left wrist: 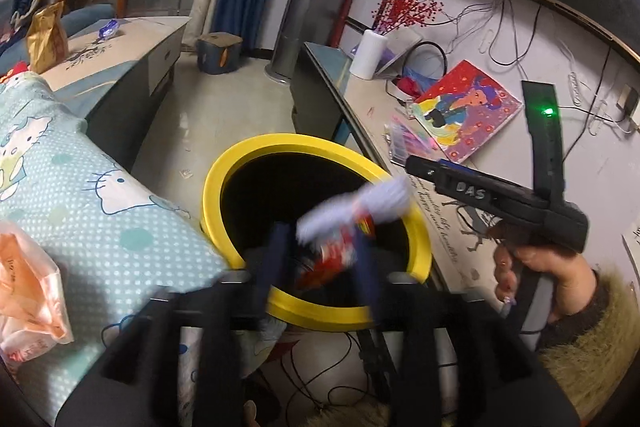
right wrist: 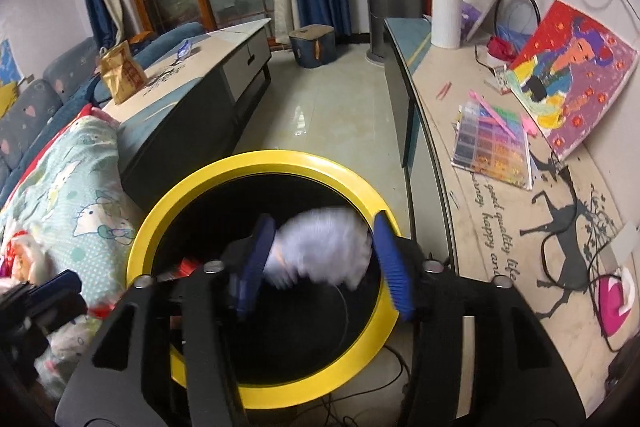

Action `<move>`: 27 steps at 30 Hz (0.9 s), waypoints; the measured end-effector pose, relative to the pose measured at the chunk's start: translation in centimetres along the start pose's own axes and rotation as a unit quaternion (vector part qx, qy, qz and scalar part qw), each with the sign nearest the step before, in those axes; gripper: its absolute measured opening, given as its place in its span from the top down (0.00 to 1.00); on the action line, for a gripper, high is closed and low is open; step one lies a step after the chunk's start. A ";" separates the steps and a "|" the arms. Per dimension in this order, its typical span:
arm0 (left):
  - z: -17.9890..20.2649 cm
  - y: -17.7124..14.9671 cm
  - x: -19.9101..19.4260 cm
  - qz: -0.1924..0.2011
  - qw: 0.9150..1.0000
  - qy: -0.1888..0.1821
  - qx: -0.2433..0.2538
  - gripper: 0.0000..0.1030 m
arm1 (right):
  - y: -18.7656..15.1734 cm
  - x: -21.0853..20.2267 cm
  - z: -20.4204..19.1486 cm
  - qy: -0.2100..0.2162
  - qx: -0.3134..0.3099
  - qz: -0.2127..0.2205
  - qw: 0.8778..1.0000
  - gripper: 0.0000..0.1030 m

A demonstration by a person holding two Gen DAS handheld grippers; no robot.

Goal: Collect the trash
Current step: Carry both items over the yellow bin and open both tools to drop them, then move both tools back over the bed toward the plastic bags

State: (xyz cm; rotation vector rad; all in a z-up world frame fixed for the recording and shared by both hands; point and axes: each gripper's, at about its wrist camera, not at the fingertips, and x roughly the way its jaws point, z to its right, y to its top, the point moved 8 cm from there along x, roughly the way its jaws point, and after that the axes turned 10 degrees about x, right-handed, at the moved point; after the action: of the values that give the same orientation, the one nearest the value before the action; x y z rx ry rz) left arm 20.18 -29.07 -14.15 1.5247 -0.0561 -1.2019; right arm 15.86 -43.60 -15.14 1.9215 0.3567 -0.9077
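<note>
Dropping into the yellow-rimmed bin (right wrist: 260, 167): a red wrapper (left wrist: 332, 259) between the left gripper's (left wrist: 320, 259) parted jaws, white tissue (right wrist: 320, 247) between the right gripper's (right wrist: 320, 259) — an orange bag (left wrist: 28, 287) remains on the bed.

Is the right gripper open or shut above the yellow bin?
Open. The right gripper has its blue fingers spread apart, and the blurred white tissue between them looks loose over the yellow bin.

black right gripper (left wrist: 416, 163) marked "das", green light — blue-padded jaws, fuzzy olive sleeve (left wrist: 588, 339).
</note>
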 end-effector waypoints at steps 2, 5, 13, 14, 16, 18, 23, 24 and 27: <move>0.0 0.1 -0.2 0.011 1.000 0.004 0.001 0.36 | 0.1 -0.2 0.1 -0.001 0.004 0.003 1.000 0.48; -0.1 0.3 -1.4 0.028 0.999 0.019 0.008 0.27 | 0.5 -0.9 -0.2 0.009 0.009 0.018 1.000 0.43; -1.3 1.4 -6.2 0.077 0.994 0.080 0.017 0.21 | 0.9 -3.3 -3.8 0.071 0.002 0.040 0.997 0.36; -1.7 1.4 -6.8 0.083 0.993 0.088 0.014 0.21 | 0.8 -3.6 -4.5 0.080 -0.001 0.043 0.996 0.35; -2.4 1.4 -7.8 0.089 0.991 0.102 0.010 0.21 | 0.7 -4.2 -5.8 0.094 -0.010 0.045 0.994 0.35; -3.1 1.4 -8.9 0.095 0.989 0.117 0.005 0.21 | 0.5 -4.8 -7.1 0.109 -0.019 0.046 0.993 0.34; -5.3 1.1 -11.7 0.112 0.983 0.148 -0.012 0.21 | -0.3 -6.3 -10.2 0.143 -0.042 0.047 0.988 0.31; -5.6 1.1 -12.0 0.114 0.982 0.151 -0.015 0.21 | -0.4 -6.5 -10.8 0.148 -0.047 0.047 0.987 0.31; -6.8 0.8 -13.4 0.122 0.978 0.166 -0.025 0.21 | -1.1 -7.1 -12.4 0.164 -0.061 0.045 0.984 0.31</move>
State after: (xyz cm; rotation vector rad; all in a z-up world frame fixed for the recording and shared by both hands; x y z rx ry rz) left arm 18.87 -16.39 -6.12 1.6045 0.0100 -0.7401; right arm 15.93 -31.62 -7.30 1.9545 0.5027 -0.4973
